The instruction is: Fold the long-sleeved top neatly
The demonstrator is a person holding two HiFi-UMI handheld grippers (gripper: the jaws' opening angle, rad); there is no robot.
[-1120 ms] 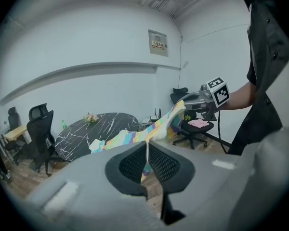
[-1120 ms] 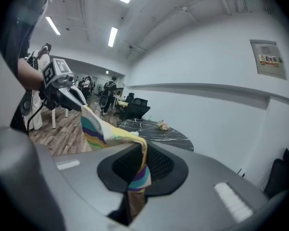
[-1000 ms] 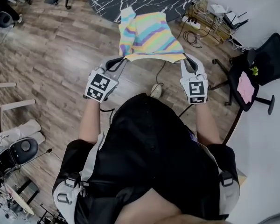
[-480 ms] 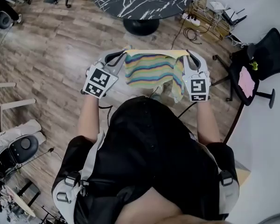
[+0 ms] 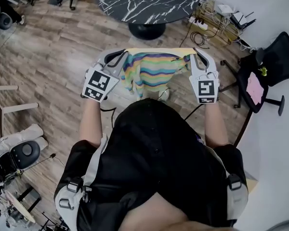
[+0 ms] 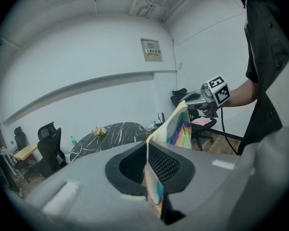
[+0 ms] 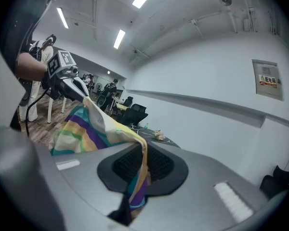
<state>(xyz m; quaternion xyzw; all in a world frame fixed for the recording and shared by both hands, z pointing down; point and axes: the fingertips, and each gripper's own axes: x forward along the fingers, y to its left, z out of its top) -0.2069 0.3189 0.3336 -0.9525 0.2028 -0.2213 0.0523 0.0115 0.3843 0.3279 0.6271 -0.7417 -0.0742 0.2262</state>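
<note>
Left gripper [image 5: 121, 59] and right gripper [image 5: 195, 57] jaws are clamped on the striped top [image 5: 151, 72], hanging between them, near the table [image 5: 144, 1]. Probably mid-fold; next, lay it flat there.

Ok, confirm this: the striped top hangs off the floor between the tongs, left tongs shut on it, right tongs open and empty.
Wrong on the right tongs: the right gripper view shows them shut on the striped top, the cloth pinched in them. The rest holds: left tongs shut on it, and it hangs off the floor between them.
</note>
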